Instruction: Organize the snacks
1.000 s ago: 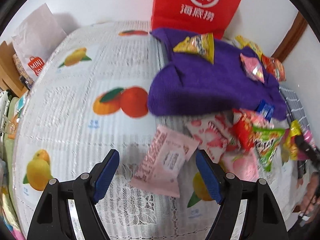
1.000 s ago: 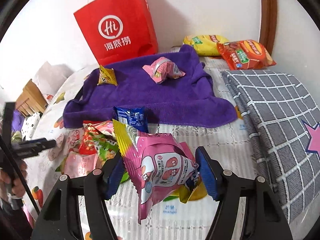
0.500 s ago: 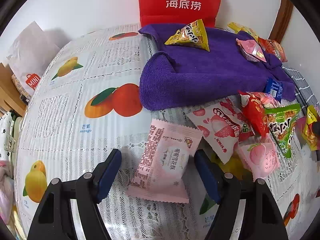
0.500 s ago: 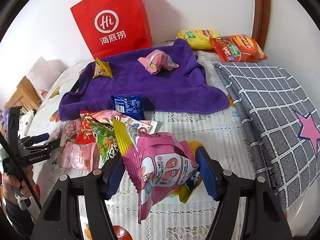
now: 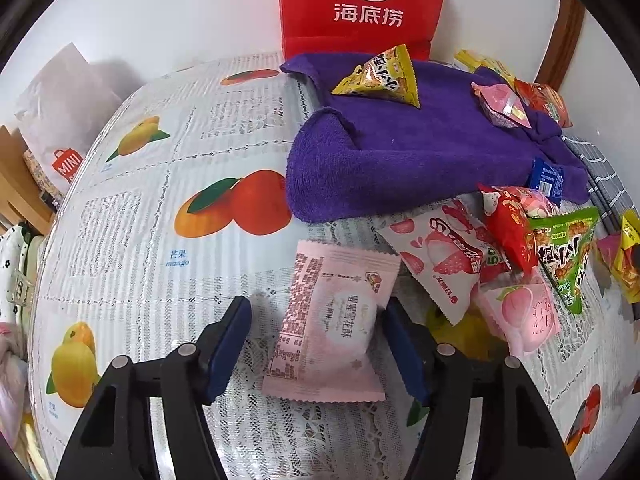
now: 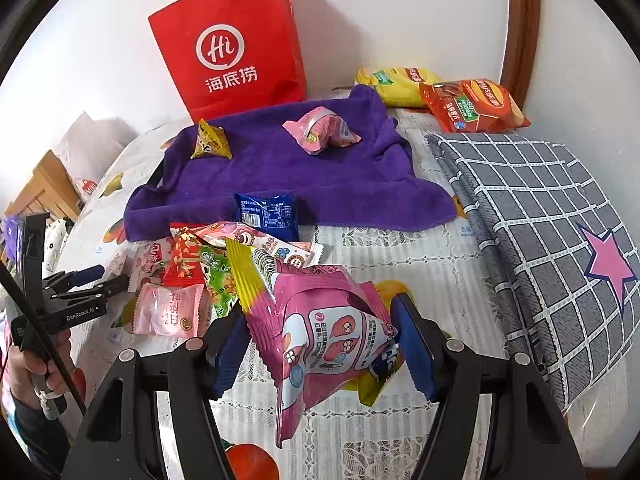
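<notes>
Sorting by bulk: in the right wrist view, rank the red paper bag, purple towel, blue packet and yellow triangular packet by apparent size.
1. purple towel
2. red paper bag
3. blue packet
4. yellow triangular packet, which lies farther back, so these last two are unsure.

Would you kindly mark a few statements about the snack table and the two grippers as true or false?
1. The right gripper is closed on a bright pink snack bag. True.
2. The pale pink packet lies between the left gripper fingers. True.
3. The purple towel is bare. False: a yellow triangular packet and a small pink packet lie on it.
4. The red paper bag lies flat on the table. False: it stands upright against the wall.
5. The orange chip bag rests on the towel. False: it lies beyond it, beside a yellow bag.
</notes>
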Demonstrator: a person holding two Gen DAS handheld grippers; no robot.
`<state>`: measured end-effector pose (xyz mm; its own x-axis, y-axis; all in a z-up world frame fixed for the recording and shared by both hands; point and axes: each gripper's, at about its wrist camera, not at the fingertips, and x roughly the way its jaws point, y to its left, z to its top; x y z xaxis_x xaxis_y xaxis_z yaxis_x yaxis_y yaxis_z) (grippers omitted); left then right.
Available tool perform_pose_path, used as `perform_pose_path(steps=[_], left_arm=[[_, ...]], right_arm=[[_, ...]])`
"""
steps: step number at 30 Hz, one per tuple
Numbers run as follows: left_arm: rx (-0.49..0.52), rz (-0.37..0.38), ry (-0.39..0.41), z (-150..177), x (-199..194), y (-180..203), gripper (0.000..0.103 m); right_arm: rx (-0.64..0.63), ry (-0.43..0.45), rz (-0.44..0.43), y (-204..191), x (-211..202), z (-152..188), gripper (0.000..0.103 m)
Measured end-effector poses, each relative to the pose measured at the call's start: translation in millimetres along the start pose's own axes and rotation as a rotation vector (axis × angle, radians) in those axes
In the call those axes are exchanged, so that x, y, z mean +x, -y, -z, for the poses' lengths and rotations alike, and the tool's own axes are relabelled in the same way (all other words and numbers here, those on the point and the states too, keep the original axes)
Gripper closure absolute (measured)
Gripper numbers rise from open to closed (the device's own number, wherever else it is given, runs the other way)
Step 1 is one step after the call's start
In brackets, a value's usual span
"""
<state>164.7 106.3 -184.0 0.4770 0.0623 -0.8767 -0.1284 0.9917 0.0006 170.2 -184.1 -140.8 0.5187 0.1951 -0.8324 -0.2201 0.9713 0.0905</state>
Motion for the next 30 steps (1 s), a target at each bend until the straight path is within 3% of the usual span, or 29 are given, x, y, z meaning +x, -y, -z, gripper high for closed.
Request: perform_pose_path(steps=[6,10,21,30], left_arm=[[-0.029,0.002,0.008,-0.5,-2.2,-9.1,0.058],[-0.056,0.036,0.009,-1.3,-2.9,-16.1,0.06],[-0.124,0.131,0.008,-1.3,-17.5,-23.5,0.062],[-0.118,0.135,0.067,-12.5,-50.8,-18.9,0.062]], right_arm=[[0.001,0.0,0.0,1.2,-2.2,1.6,0.035],[0.0,0.001,0.002,0.6,-3.3,1.8,0.035],[0.004,0.046,-0.01,-2.6,-24.0,-2.6,0.035],[0.029,0.077,-0.03,-1.5,-40.9,-8.5,0.036]])
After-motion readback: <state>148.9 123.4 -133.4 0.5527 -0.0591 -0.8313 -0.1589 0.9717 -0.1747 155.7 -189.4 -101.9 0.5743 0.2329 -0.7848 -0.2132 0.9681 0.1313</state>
